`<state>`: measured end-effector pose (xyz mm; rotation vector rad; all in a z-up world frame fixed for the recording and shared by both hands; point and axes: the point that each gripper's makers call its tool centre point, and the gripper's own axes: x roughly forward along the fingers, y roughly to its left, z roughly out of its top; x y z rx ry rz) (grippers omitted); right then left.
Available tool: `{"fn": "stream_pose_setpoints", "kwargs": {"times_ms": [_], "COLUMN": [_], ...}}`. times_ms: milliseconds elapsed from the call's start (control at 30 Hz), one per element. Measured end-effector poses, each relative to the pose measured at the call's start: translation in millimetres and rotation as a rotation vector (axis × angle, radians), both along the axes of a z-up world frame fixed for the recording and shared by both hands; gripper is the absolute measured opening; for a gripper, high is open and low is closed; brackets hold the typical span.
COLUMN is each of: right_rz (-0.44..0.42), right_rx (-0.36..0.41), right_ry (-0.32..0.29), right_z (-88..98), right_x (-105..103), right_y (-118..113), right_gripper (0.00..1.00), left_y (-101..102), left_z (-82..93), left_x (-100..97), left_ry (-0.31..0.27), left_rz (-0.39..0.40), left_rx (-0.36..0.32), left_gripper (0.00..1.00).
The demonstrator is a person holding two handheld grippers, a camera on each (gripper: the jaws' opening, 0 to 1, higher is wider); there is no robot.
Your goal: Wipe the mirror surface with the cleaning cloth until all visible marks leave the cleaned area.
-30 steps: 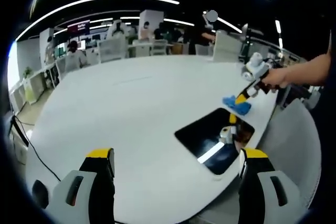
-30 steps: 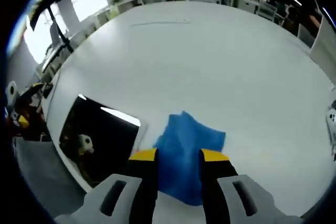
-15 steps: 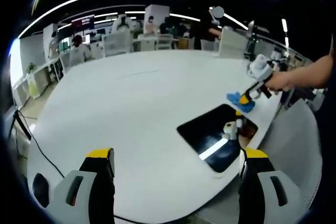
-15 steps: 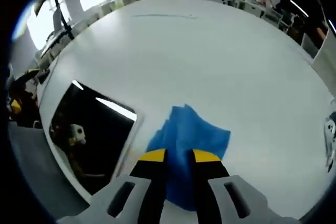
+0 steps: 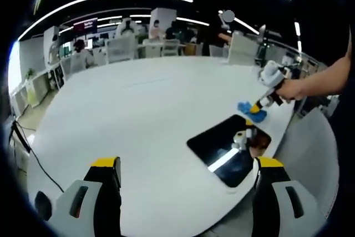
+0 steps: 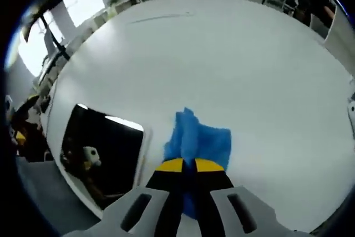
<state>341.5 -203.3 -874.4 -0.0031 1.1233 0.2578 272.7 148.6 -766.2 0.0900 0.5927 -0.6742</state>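
The mirror (image 6: 102,151) lies flat at the desk's (image 5: 144,115) near edge, its dark glass throwing back a ceiling light and your right tool. The cloth (image 6: 198,144) sits bunched on the desk just beside the mirror's edge, not yet on the glass. Your right tool (image 6: 188,166) has its jaws pinched nearly together on the cloth's near end, a grip tight enough, I judge, to drag it sideways onto the glass. In the left gripper view your hand (image 5: 290,88) steers that tool down at the cloth (image 5: 250,112). Your left tool (image 5: 186,165) hangs back with jaws wide apart, holding nothing, clear of the wipe.
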Motion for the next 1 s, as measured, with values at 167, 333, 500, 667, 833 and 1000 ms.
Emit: {"fn": "stream_pose_setpoints", "kwargs": {"times_ms": [167,333,500,667,833,1000], "right_rz": [-0.020,-0.040,-0.048,-0.044,-0.042,-0.033], "right_rx": [0.004,0.024,0.052,0.066,0.083,0.104], "right_ry": [-0.014,-0.015,-0.002,0.015,0.026,0.034], "right_z": [12.8,32.5,45.3,45.5,46.8,47.9], "right_x": [6.6,9.6,11.1,7.5,3.9,3.7], "right_y": [0.8,-1.1,1.4,3.6,6.7,18.1], "right_gripper": [0.00,0.00,0.00,0.00,0.00,0.00], "left_y": [13.8,31.2,37.8,37.3,36.0,34.2], "left_z": [0.0,1.6,3.5,-0.7,1.1,-0.4], "left_x": [7.7,14.5,14.0,12.8,15.6,16.4], "left_ry": [-0.014,-0.027,-0.040,-0.026,-0.031,-0.024], "left_rz": [0.002,0.028,0.037,0.030,0.026,0.032], "left_rx": [-0.006,-0.005,-0.014,-0.010,-0.009,-0.018], "left_gripper": [1.00,1.00,1.00,1.00,1.00,1.00]}}
